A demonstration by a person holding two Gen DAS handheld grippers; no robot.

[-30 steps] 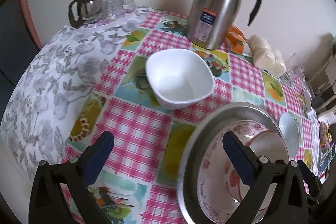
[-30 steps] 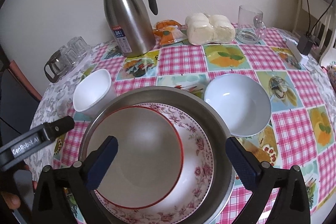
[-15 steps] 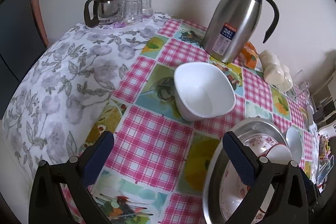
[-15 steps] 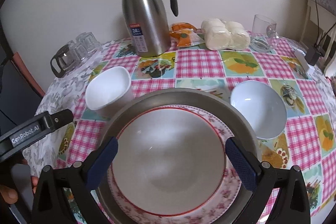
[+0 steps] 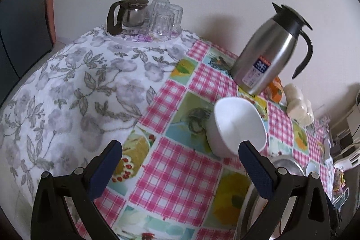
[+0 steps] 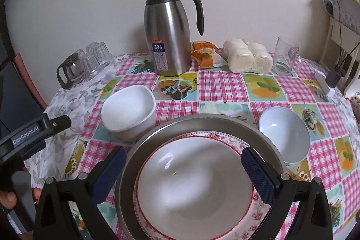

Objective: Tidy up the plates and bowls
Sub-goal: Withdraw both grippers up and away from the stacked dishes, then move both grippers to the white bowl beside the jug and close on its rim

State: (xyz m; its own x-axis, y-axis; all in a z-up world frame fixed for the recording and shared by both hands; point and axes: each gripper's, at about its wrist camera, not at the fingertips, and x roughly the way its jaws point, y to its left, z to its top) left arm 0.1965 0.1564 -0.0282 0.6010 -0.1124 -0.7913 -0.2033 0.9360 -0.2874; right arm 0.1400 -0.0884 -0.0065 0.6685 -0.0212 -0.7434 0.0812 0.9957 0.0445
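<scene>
A metal tray (image 6: pixel 202 122) holds a flowered plate (image 6: pixel 258 215), and a red-rimmed white bowl (image 6: pixel 193 181) sits on that plate. My right gripper (image 6: pixel 183 169) hovers open over this stack, its fingers spread on either side of the bowl. A square white bowl (image 6: pixel 129 110) stands left of the tray, and a round white bowl (image 6: pixel 283 133) stands to its right. My left gripper (image 5: pixel 180 168) is open above the cloth, with the square white bowl (image 5: pixel 236 125) just beyond its right finger. The tray's rim (image 5: pixel 283 164) peeks out behind that finger.
A steel thermos jug (image 6: pixel 168 30) stands at the back by the wall, with orange snack packs (image 6: pixel 203 55), wrapped buns (image 6: pixel 247 57) and a glass mug (image 6: pixel 285 55) to its right. A glass pot (image 5: pixel 128 14) and upturned glasses (image 5: pixel 163 17) sit at the far left. A person's hand (image 6: pixel 9 197) holds the left gripper.
Both grippers have drawn back and up from the table. The left view has swung left, so the tray stack slid to its lower right. Both stayed open.
</scene>
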